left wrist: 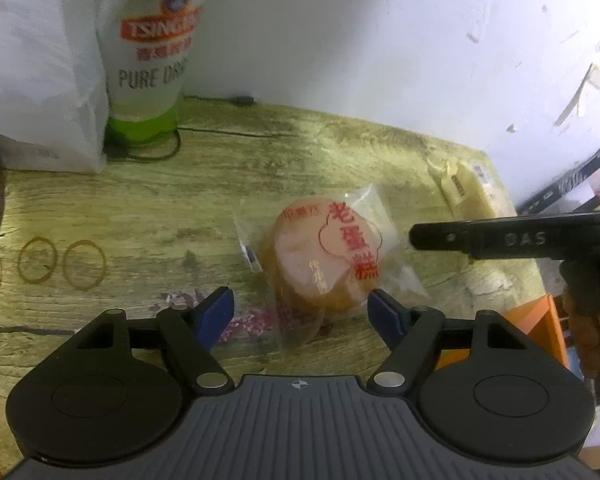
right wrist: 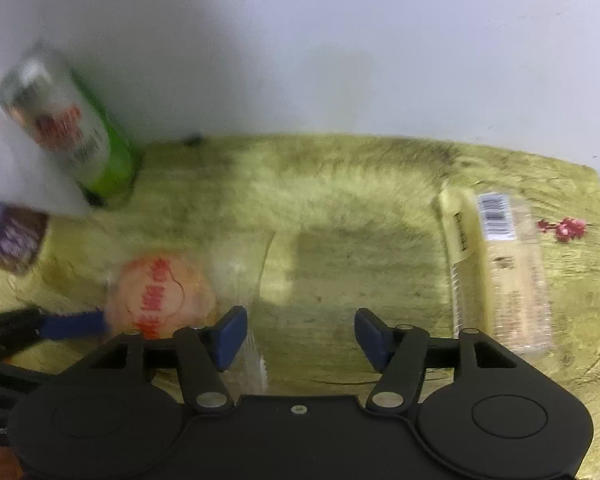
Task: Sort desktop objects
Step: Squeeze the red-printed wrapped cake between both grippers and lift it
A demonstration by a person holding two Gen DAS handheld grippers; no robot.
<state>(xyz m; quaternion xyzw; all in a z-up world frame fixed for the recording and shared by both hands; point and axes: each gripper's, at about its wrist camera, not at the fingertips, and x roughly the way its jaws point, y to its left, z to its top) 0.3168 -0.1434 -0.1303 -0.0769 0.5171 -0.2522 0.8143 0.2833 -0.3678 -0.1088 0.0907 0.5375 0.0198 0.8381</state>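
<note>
Wood-grain worktop, worn and stained, meets a white wall. Left claw released, blue pads flanking a round cake in clear crinkled wrapper. Right claw released over bare surface. Rectangular pastry pack lies near the right edge; beer can stands at the wall.

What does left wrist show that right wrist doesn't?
Left wrist only: rubber bands, a black cable, the open left claw straddling the cake.
Right wrist only: the open right claw over bare table, a red print.
Both: cake, can, white bag, long snack pack.
</note>
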